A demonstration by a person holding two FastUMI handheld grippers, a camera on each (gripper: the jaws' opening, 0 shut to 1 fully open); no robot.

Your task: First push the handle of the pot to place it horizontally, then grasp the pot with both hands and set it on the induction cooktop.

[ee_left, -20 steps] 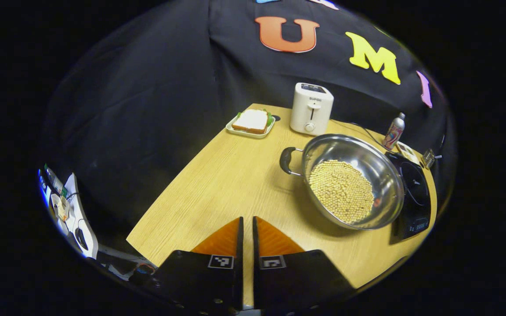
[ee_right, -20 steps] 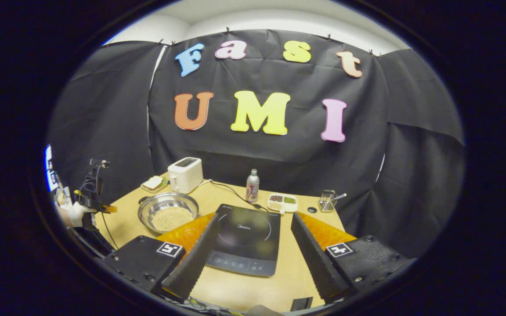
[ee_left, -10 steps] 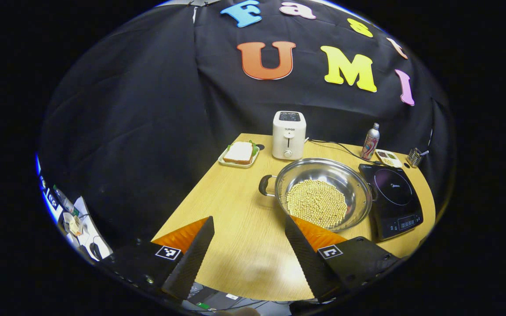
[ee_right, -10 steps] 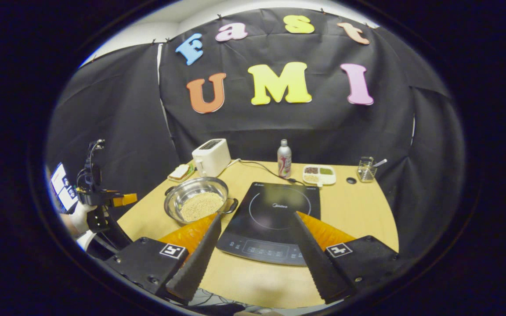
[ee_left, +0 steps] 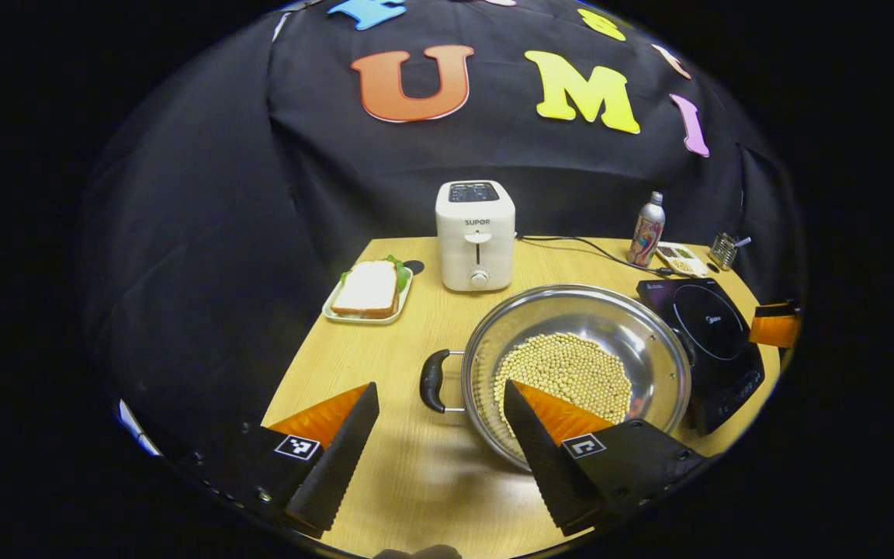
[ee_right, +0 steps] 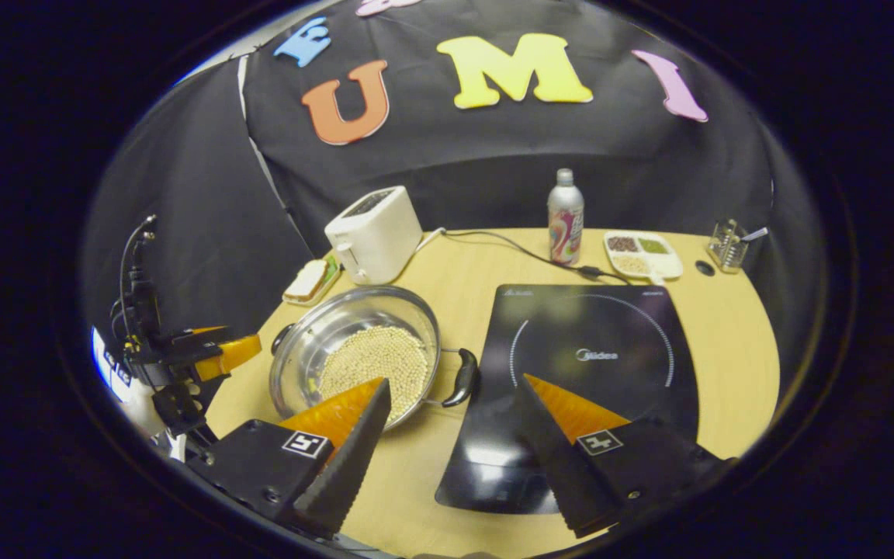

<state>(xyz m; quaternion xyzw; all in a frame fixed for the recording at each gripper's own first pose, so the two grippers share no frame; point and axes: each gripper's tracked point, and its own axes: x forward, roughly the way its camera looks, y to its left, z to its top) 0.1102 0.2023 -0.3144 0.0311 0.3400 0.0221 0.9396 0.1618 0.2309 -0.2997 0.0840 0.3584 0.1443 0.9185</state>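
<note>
A steel pot holding pale beans sits on the wooden table, just left of the black induction cooktop. Its black left handle lies just beyond and between the tips of my left gripper, which is open and empty. In the right gripper view the pot is left of the cooktop. Its right handle sits at the cooktop's edge, just ahead of my open, empty right gripper. The left gripper hangs beyond the pot's far side.
A white toaster and a plate with a sandwich stand behind the pot. A bottle, a divided snack tray, a small glass holder and a power cable line the back edge. Bare table lies near me.
My left gripper went from shut to open and swung in toward the pot's left handle. My right gripper stayed open and came forward and down toward the right handle.
</note>
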